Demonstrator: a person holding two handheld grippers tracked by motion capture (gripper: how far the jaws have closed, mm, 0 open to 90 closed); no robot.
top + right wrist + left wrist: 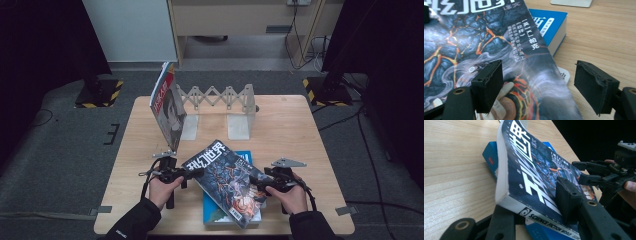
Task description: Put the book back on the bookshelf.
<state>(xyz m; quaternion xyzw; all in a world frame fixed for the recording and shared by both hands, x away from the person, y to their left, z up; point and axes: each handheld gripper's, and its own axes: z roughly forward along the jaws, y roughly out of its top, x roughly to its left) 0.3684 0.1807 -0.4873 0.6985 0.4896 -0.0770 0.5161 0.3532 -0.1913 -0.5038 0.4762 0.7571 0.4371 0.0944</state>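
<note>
The left hand-held gripper (196, 173) pinches the spine corner of the dark science-fiction magazine (226, 180); in the left gripper view one jaw sits on the cover and the other under the spine edge, so that corner is tipped up off the blue book (215, 214) beneath; grip at the corner likely gives leverage to raise it. The right hand-held gripper (256, 181) sits at the magazine's opposite edge with jaws spread; in the right gripper view one pad (487, 85) lies over the cover and the other hangs off to the side over the surface (290, 130), nothing clamped; probably placed there to steady or take the far edge. The magazine lies slantwise on the blue book at the near side of the surface, between both hands. Further back, an expanding white book rack (220, 107) stands with one red-covered magazine (167, 105) leaning in it at its left end; remaining slots look free, so the lifted magazine is likely headed there.
</note>
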